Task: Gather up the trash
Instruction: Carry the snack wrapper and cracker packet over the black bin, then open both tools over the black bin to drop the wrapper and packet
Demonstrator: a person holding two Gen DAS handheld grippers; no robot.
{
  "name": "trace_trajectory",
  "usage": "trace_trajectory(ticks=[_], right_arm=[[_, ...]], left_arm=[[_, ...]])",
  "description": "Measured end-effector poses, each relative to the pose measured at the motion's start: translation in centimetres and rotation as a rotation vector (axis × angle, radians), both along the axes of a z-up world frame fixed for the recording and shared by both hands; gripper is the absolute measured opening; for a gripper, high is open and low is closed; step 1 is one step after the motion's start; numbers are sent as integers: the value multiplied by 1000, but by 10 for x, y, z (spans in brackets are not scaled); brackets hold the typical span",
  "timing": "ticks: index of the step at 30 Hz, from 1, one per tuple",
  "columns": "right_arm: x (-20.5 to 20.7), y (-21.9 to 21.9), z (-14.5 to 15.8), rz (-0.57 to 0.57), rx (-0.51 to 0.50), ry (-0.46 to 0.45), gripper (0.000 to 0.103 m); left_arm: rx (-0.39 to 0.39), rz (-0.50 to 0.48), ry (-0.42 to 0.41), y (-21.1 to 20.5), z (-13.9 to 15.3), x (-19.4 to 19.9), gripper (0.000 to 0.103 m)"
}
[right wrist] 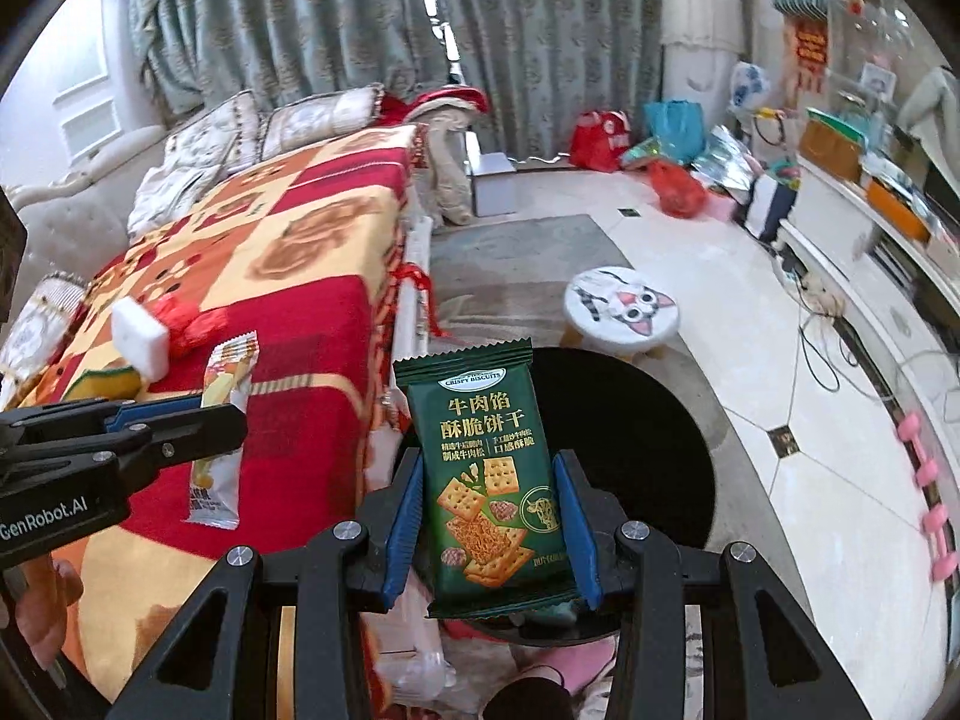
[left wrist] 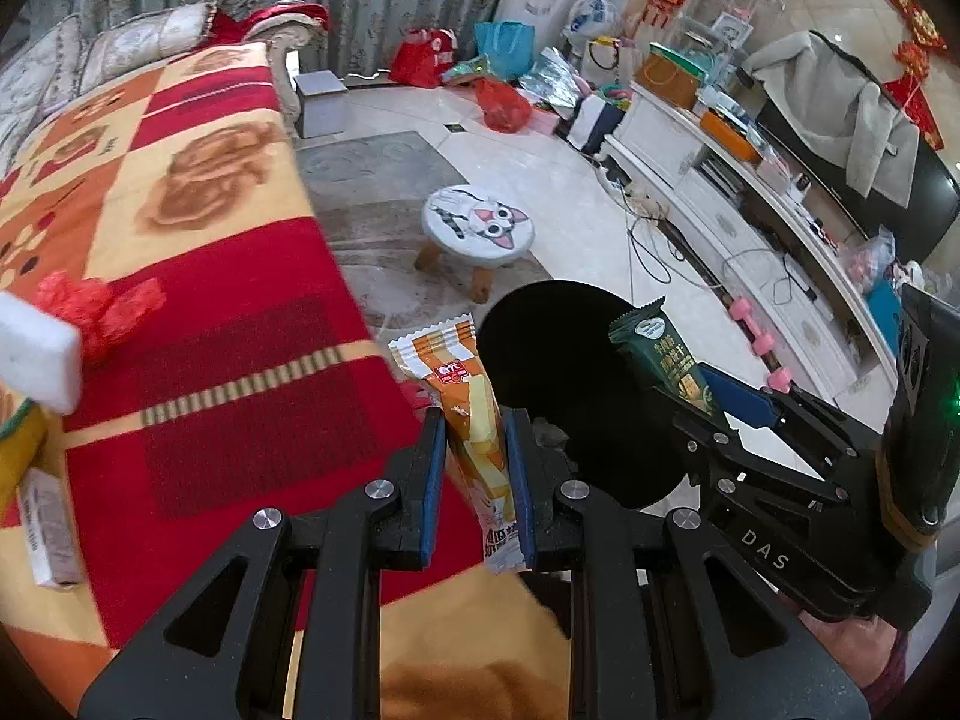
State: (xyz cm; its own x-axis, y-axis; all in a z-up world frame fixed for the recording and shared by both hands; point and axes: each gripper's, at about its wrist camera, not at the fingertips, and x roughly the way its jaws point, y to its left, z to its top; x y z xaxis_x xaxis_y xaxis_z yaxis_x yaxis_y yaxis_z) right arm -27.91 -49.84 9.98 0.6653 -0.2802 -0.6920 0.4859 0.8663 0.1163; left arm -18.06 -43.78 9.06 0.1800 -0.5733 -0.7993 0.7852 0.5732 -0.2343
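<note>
My left gripper (left wrist: pixel 474 420) is shut on an orange and white snack wrapper (left wrist: pixel 474 420), held upright over the edge of the blanket-covered table (left wrist: pixel 198 252). My right gripper (right wrist: pixel 489 462) is shut on a dark green biscuit packet (right wrist: pixel 489 480). A round black bin (left wrist: pixel 558 372) stands on the floor just beyond both grippers, its dark opening (right wrist: pixel 648 438) right behind the green packet. The left view also shows the green packet (left wrist: pixel 657 360) over the bin, and the right view shows the orange wrapper (right wrist: pixel 222 426) at left. Red crumpled plastic (left wrist: pixel 96 306) lies on the blanket.
A white foam block (left wrist: pixel 36 354), a yellow sponge (right wrist: pixel 108 381) and a small box (left wrist: pixel 48 528) lie on the table. A cat-face stool (left wrist: pixel 477 228) stands past the bin. Pink dumbbells (right wrist: pixel 930 492), cables and a low white TV cabinet (left wrist: pixel 720 192) line the right side.
</note>
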Motion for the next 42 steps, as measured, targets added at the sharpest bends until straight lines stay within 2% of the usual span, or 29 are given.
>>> trace_trajectory(ticks=[15, 30, 32, 34, 36, 42], right_arm=[[-9, -34, -15, -61, 49, 11, 41], [-14, -53, -22, -105, 81, 15, 41], [-13, -52, -21, -110, 76, 18, 43], [-12, -51, -20, -107, 74, 13, 45], [-12, -50, -19, -108, 69, 15, 45], [-9, -43, -19, -95, 74, 26, 46]], left_arm=[[-9, -44, 62, -40, -16, -4, 18], [-37, -63, 69, -55, -17, -8, 19], [-34, -58, 62, -54, -16, -7, 22], [-42, -54, 70, -53, -16, -4, 38], [-59, -48, 82, -51, -15, -2, 47], [-55, -8, 71, -38, -11, 3, 47]])
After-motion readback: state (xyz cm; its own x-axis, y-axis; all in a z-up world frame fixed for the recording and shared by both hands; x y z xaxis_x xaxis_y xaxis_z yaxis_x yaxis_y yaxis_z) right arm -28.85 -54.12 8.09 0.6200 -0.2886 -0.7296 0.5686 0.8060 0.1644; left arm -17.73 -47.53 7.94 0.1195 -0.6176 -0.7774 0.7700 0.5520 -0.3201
